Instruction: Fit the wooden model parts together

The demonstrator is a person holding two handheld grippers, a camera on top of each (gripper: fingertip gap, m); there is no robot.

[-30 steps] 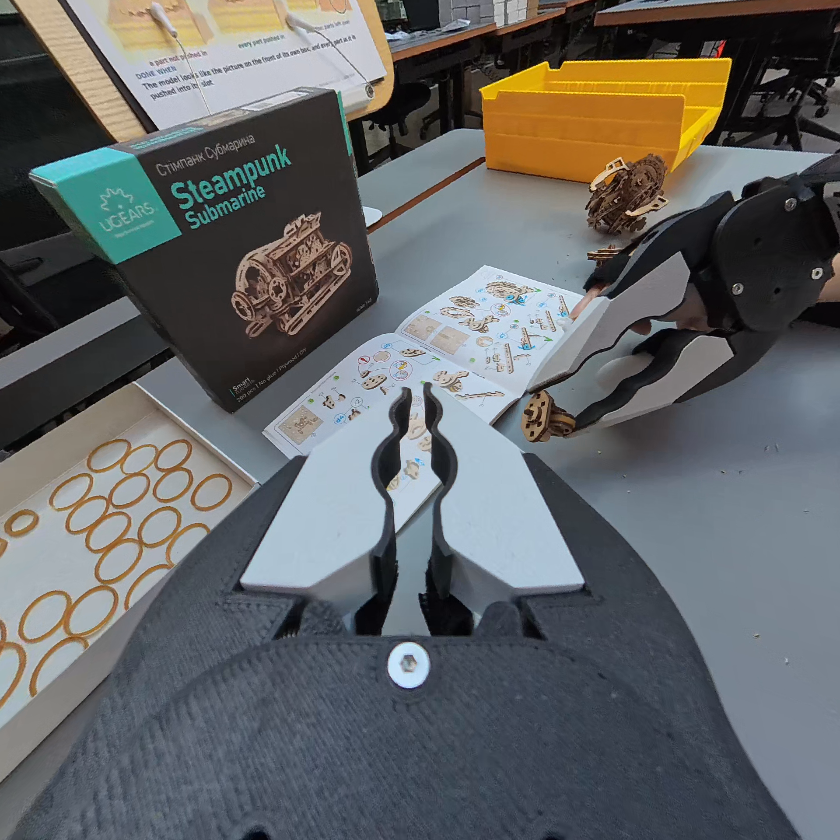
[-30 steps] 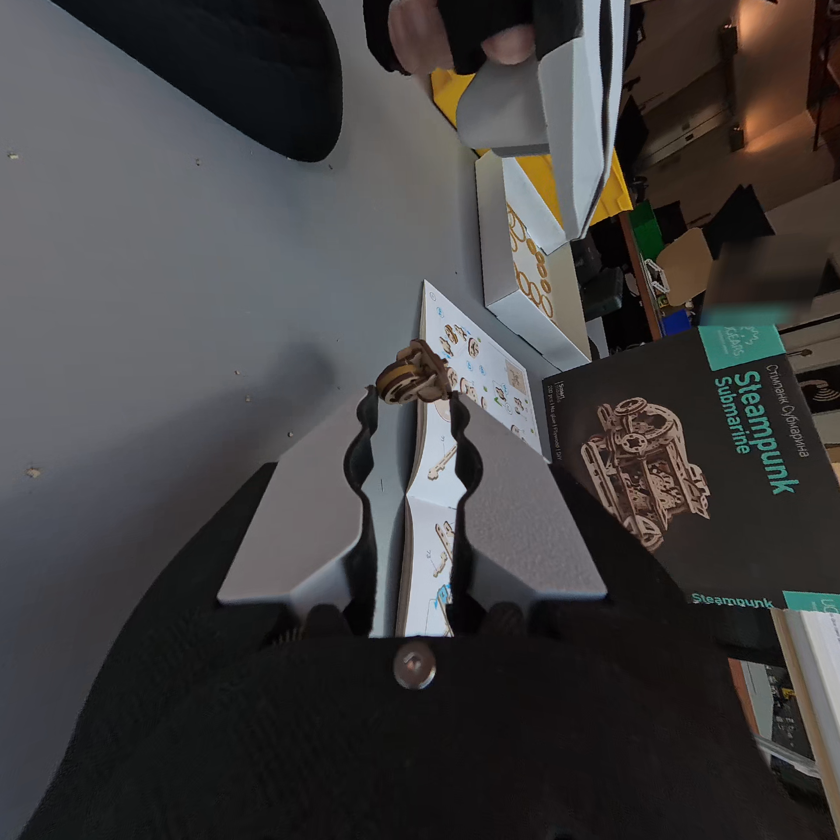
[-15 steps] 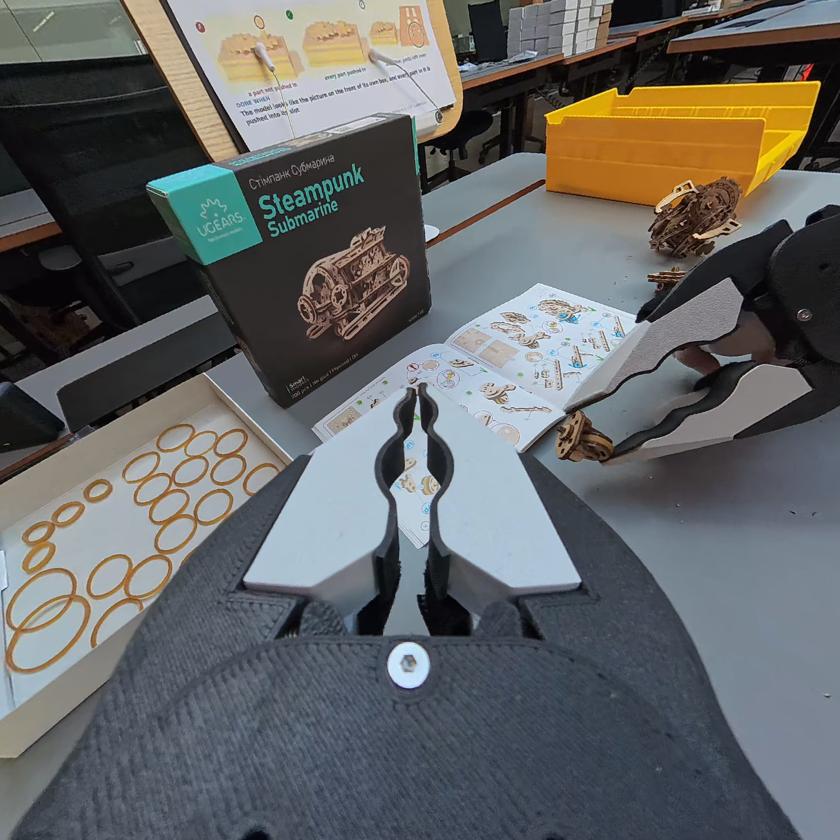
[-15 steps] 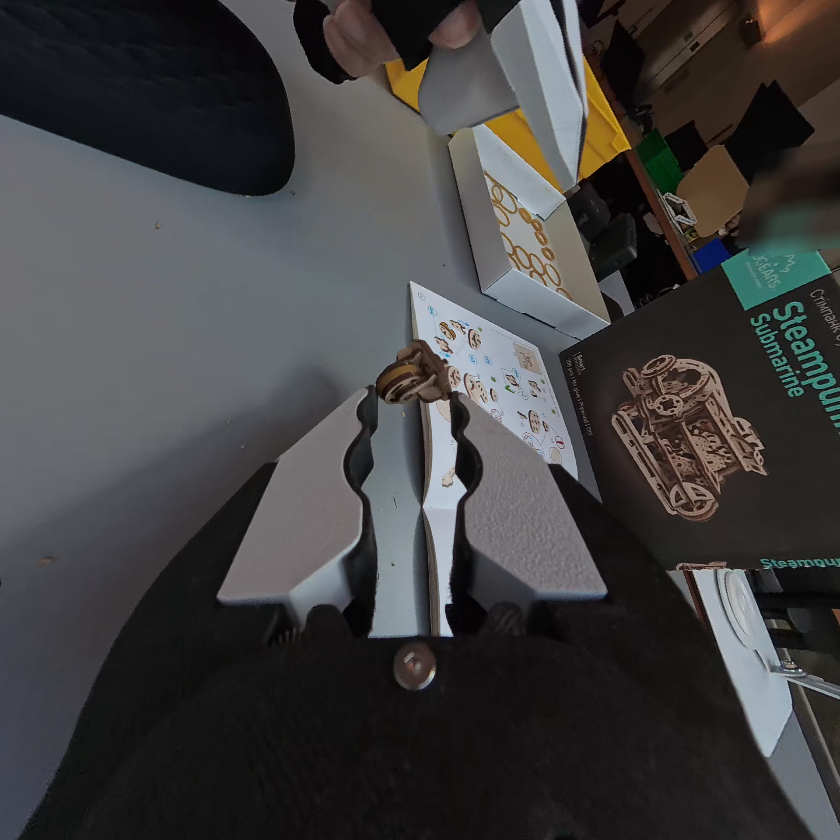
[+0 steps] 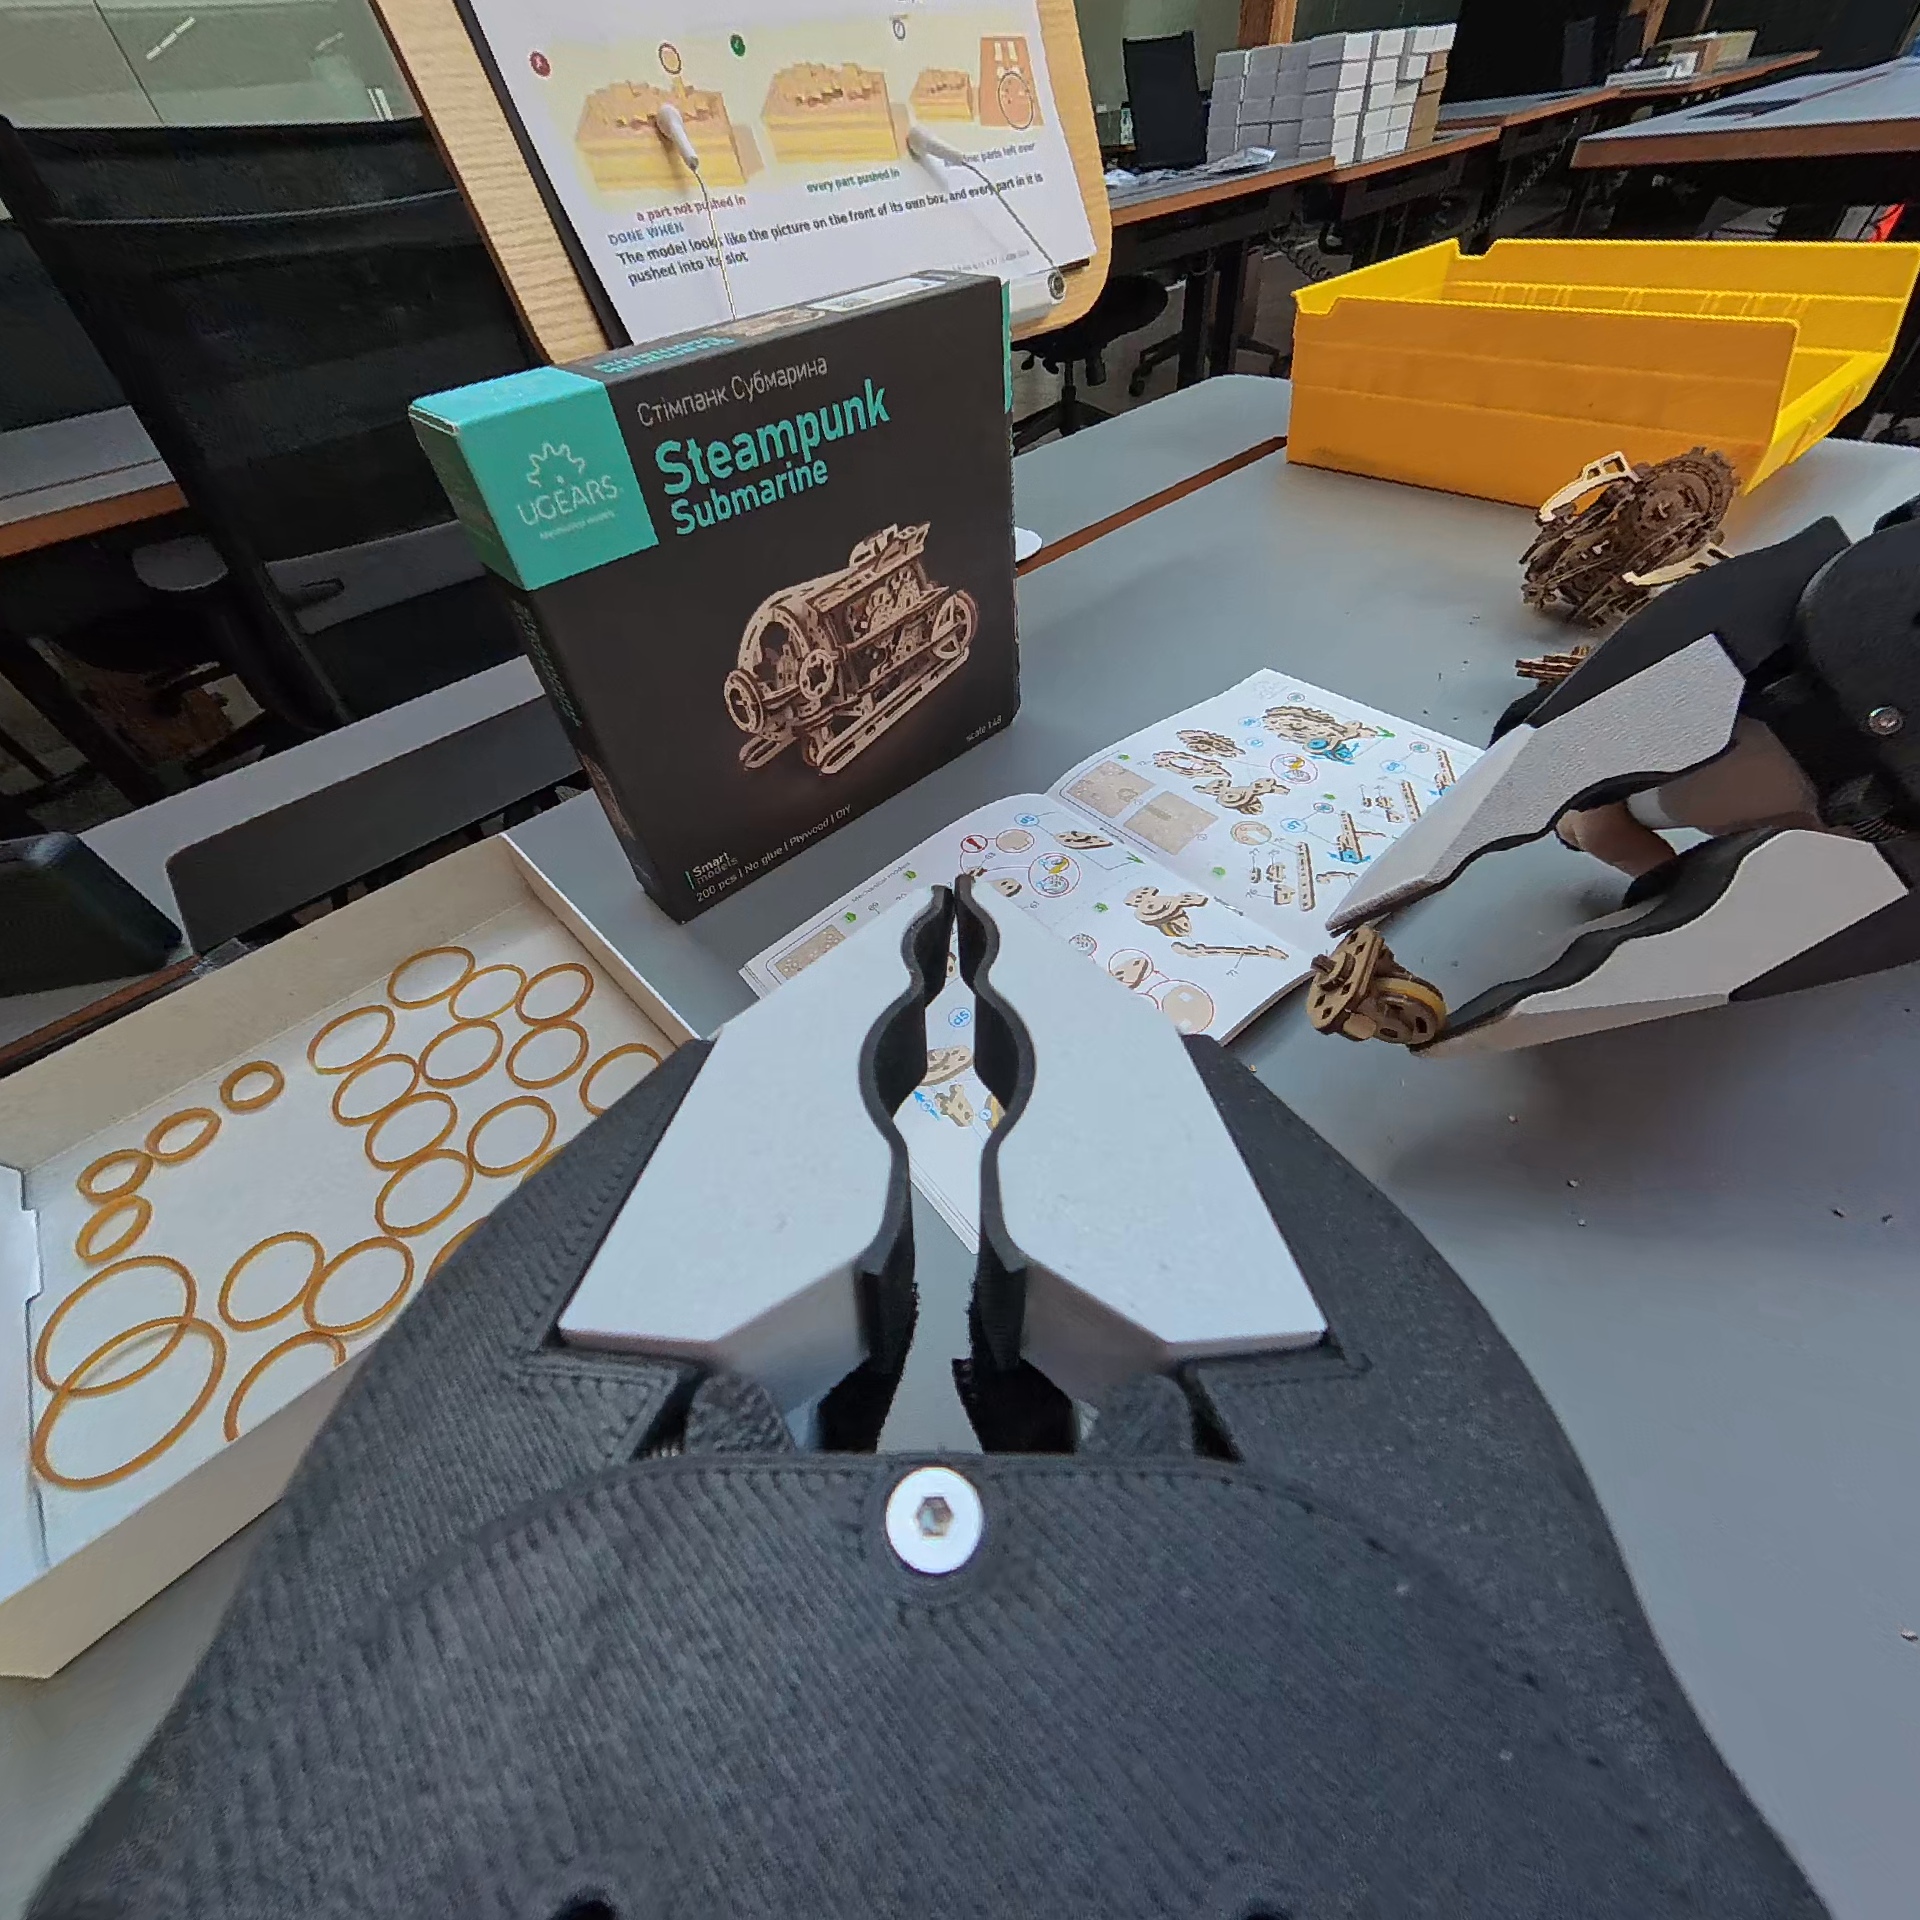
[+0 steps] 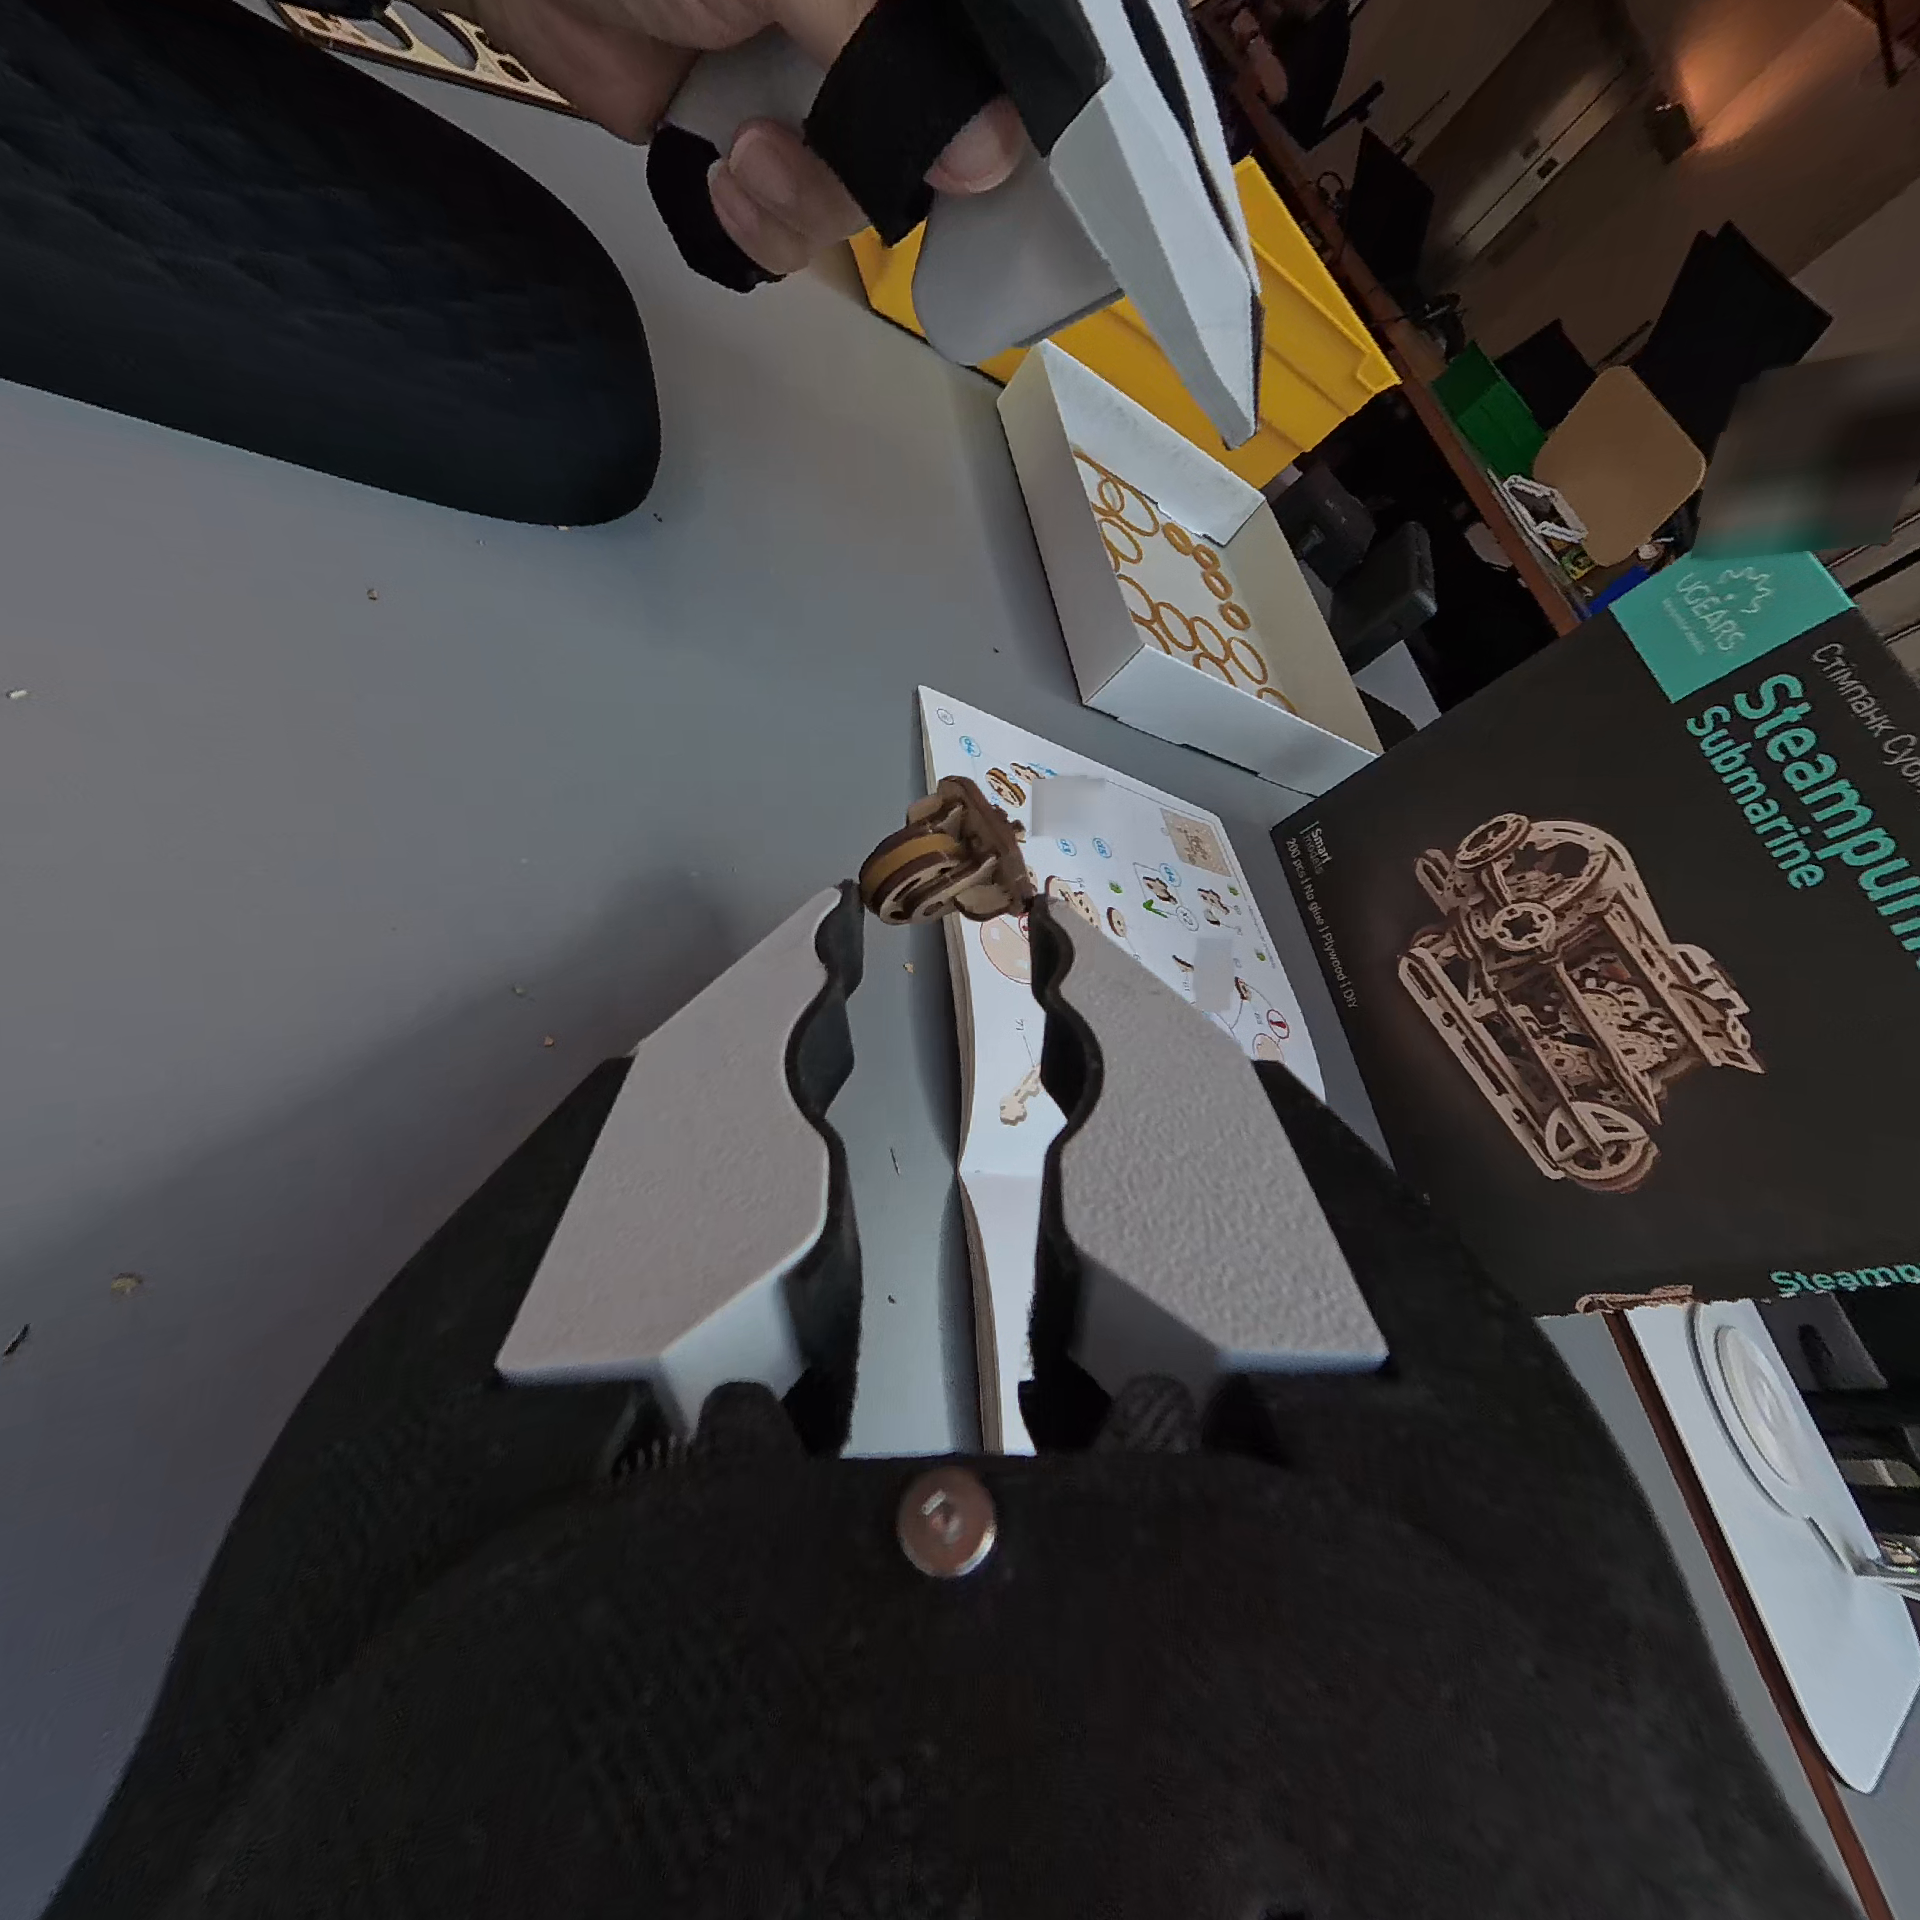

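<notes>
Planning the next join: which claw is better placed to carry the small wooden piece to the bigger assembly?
Probably the right claw: it already pinches the small wooden piece, and the bigger assembly sits on its side. The left claw is shut, empty and farther away.

A laser-cut wooden gear part [image 5: 1374, 1000], glossy paper instruction booklet [image 5: 1174, 862], matt cardboard model box [image 5: 769, 592], smooth yellow plastic bin [image 5: 1579, 364] and matt grey table [image 5: 1662, 1299].
</notes>
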